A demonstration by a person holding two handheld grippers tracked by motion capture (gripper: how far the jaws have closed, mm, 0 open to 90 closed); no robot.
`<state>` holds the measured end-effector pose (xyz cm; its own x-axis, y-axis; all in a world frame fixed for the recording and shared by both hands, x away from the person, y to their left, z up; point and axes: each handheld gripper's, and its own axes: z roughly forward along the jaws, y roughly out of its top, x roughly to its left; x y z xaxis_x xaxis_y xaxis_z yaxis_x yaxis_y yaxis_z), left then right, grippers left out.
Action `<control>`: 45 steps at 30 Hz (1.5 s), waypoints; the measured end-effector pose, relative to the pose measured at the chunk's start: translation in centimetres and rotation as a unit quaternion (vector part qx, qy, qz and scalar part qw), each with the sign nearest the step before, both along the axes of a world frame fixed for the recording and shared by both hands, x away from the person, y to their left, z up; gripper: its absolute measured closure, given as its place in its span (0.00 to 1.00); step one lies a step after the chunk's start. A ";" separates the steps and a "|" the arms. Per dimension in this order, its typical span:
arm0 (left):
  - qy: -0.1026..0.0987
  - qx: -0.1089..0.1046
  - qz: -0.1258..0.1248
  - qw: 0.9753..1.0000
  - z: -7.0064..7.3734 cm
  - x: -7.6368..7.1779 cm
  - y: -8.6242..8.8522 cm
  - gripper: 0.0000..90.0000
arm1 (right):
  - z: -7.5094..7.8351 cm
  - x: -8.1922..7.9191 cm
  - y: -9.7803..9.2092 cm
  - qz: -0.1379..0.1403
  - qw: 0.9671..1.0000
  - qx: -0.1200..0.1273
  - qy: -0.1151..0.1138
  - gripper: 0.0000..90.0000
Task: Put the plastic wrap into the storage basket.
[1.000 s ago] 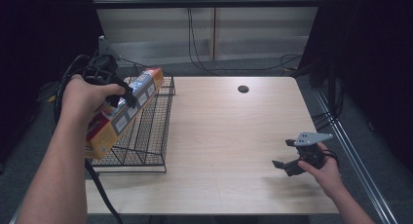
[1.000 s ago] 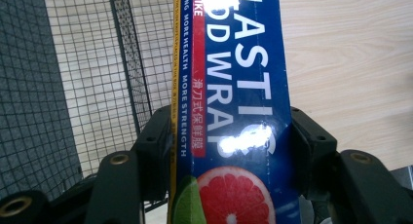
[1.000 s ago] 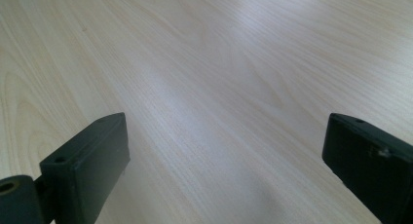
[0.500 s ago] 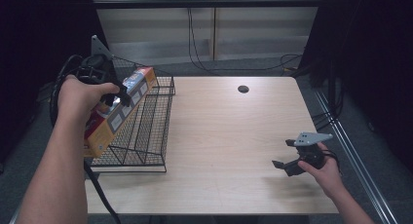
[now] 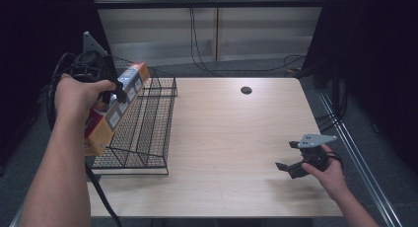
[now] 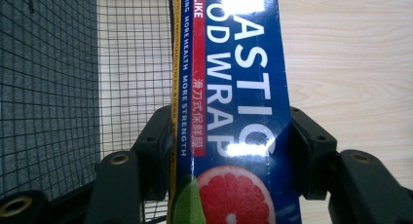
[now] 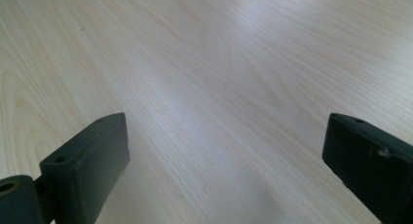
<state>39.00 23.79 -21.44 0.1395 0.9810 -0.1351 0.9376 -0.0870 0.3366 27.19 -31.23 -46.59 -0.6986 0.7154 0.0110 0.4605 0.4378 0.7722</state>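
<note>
The table [image 5: 236, 138] is a pale wood-grain slab with square edges, smooth and faintly glossy, and most of its middle and right side lies bare, with one small dark round hole [image 5: 246, 90] near the far edge. On its left part stands a black wire rack [image 5: 143, 133], a fine square mesh with low rails, reaching close to the table's left and near edges.

Over the rack's left side, the plastic wrap box [image 5: 112, 111] hangs tilted, a long cardboard carton with sharp corners (glossy blue face with white lettering and a red citrus slice in the left gripper view, orange-yellow side in the high view). Its lower end dips at the rack's left rim; whether it touches the wire I cannot tell.

The left gripper [image 6: 234, 151] clamps the box, one black jaw pressed on each long face. The right gripper [image 5: 291, 160] rests low near the table's near right corner, well apart from the rack, its matte black jaws spread wide over bare wood.
</note>
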 end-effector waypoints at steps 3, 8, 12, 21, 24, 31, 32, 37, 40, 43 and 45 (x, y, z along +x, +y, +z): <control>-0.005 -0.004 0.012 1.000 0.2 0.0 0.3 0.49 | 0.1 0.0 -0.1 -0.002 1.000 0.002 0.000 0.03; -0.020 0.003 0.036 0.999 0.3 0.0 0.8 0.49 | 0.0 0.0 0.0 0.000 1.000 0.001 0.000 0.03; -0.028 0.005 0.052 0.998 0.2 0.1 1.2 0.49 | 0.1 0.0 -0.1 -0.001 1.000 0.002 0.000 0.03; -0.033 0.011 0.076 0.997 -0.6 0.2 1.9 0.49 | 0.1 0.0 -0.1 0.000 1.000 0.004 0.000 0.03; -0.030 0.012 0.082 0.996 -0.9 0.3 2.1 0.49 | 0.1 0.0 0.0 -0.001 1.000 0.002 -0.001 0.03; -0.025 0.016 0.087 0.996 -1.4 0.5 2.5 0.49 | 0.0 0.0 0.0 0.000 1.000 0.002 0.000 0.03; -0.025 0.014 0.089 0.996 -1.5 0.5 2.6 0.49 | 0.0 0.0 0.0 0.003 1.000 0.003 0.002 0.03; -0.022 0.018 0.092 0.995 -2.0 0.7 2.8 0.49 | 0.0 0.0 0.0 0.001 1.000 0.003 -0.001 0.03; -0.023 0.016 0.101 0.994 -2.4 0.9 2.9 0.49 | 0.0 0.0 0.0 -0.001 1.000 0.002 -0.003 0.03; -0.018 0.020 0.104 0.994 -2.8 1.0 3.0 0.49 | 0.0 0.1 0.0 0.003 1.000 0.002 -0.002 0.03; -0.017 0.020 0.107 0.994 -3.0 1.2 3.1 0.49 | 0.0 0.1 0.0 0.002 1.000 0.002 -0.001 0.03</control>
